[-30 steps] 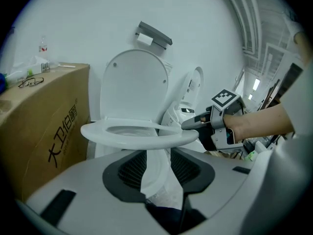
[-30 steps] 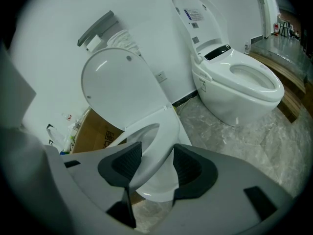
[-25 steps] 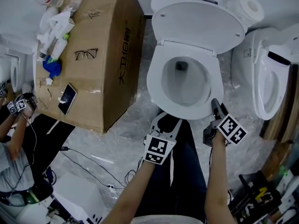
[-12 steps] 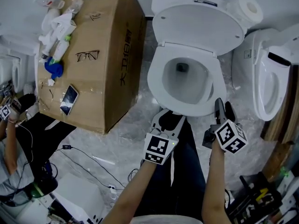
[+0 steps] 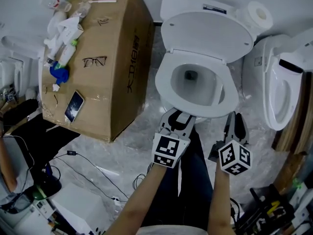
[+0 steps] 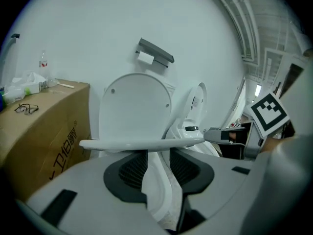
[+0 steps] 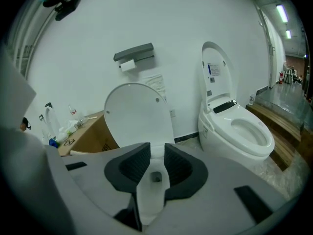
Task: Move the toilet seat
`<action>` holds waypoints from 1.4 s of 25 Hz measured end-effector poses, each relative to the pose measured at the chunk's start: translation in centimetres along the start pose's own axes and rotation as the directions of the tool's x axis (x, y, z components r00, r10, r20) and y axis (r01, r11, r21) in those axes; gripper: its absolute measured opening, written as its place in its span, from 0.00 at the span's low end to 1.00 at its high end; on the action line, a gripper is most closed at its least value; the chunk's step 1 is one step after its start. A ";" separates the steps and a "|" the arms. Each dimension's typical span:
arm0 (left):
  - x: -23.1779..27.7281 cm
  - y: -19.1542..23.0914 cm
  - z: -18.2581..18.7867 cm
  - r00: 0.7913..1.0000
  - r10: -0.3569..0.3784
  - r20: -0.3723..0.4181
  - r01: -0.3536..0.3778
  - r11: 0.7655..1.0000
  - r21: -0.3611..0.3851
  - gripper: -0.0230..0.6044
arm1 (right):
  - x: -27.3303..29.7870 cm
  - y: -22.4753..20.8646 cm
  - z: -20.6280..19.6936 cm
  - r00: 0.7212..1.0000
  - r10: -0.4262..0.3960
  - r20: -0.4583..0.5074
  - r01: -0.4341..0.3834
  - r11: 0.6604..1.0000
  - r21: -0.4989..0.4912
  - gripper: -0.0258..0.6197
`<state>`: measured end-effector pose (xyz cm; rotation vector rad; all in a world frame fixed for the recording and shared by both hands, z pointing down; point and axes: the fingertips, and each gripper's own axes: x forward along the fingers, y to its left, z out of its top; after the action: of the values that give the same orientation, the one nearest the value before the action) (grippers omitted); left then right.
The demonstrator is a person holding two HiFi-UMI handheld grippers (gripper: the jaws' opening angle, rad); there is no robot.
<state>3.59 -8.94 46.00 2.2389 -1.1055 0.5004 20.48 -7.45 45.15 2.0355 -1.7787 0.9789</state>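
Cardboard box [image 5: 122, 82]: stands on the floor at the left. Its top carries bottles [image 5: 62, 26] at the far left corner, a pair of glasses [image 5: 95, 60] near the middle, and a phone [image 5: 74, 105] at the near edge.

Toilet [image 5: 168, 109]: stands just right of the box. The lid [image 5: 205, 33] is upright against the tank, and a paper roll [image 5: 257, 13] sits on the tank's right end.

Toilet seat [image 5: 164, 84]: hinged at the rear of the bowl. Its front edge is raised off the bowl rim and lies across the tips of the left claw.

Left claw [image 5: 179, 120]: positioned at the front edge of the seat, tips under it. The jaws have just been closing and stand narrowly apart. Only the bowl shows in the gap; the pads press on nothing.

Right claw [image 5: 234, 119]: positioned off the seat's front right edge, clear of it. The jaws have just been closing to a narrow gap, with nothing held.

Second toilet [image 5: 279, 87]: stands at the far right, lid raised.
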 end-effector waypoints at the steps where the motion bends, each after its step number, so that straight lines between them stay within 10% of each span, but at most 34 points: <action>1: 0.1 0.1 0.3 1.000 0.003 0.006 -0.003 1.000 0.000 0.28 | -0.1 0.0 0.2 1.000 -0.010 0.009 0.010 1.000 -0.009 0.18; 35: 6.5 3.3 15.2 0.978 0.046 0.204 -0.069 0.992 0.105 0.28 | 2.4 3.7 -0.2 0.996 0.079 -0.050 -0.082 0.995 -0.063 0.11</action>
<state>5.80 -24.23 39.25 2.4022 -1.2757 0.3732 16.96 -9.96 45.99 1.8990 -1.8562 0.9701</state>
